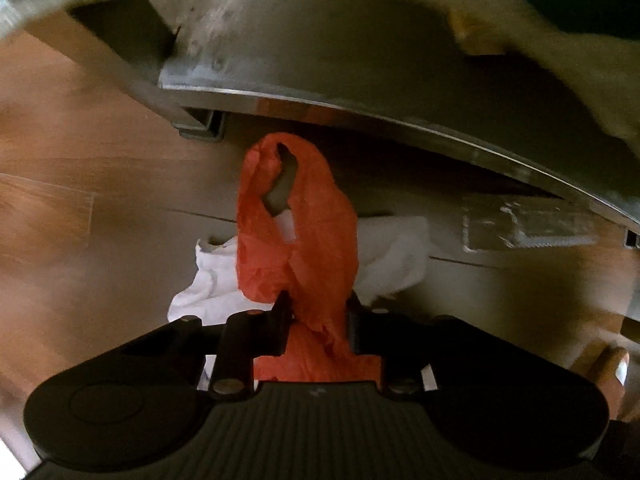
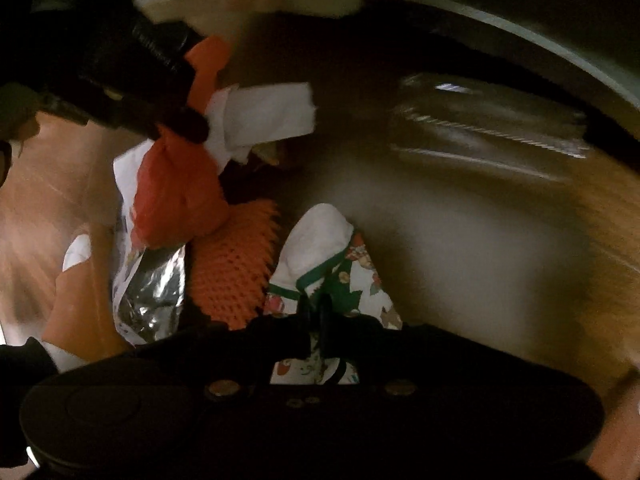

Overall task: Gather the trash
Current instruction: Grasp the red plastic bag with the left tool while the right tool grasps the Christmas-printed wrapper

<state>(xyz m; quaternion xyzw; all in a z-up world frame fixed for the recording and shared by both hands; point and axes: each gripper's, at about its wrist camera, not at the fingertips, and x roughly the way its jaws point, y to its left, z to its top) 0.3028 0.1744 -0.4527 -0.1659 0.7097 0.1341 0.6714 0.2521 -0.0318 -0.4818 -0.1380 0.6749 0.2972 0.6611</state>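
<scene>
My left gripper [image 1: 318,306] is shut on an orange plastic bag [image 1: 298,220], whose handle loop hangs in front of the fingers. White crumpled paper [image 1: 208,280] lies behind the bag. In the right wrist view my right gripper [image 2: 316,306] is shut on a white napkin with a green and red holiday print [image 2: 340,272]. The left gripper [image 2: 120,68] shows at upper left, holding the orange bag [image 2: 180,196]. An orange mesh net [image 2: 236,264], silver foil wrapper [image 2: 150,300] and white paper [image 2: 268,116] sit at the bag.
A metal table frame [image 1: 360,108] curves overhead in the left wrist view. A clear plastic tray [image 1: 524,228] lies on the wooden floor [image 1: 60,200] at right; it also shows blurred in the right wrist view [image 2: 492,128].
</scene>
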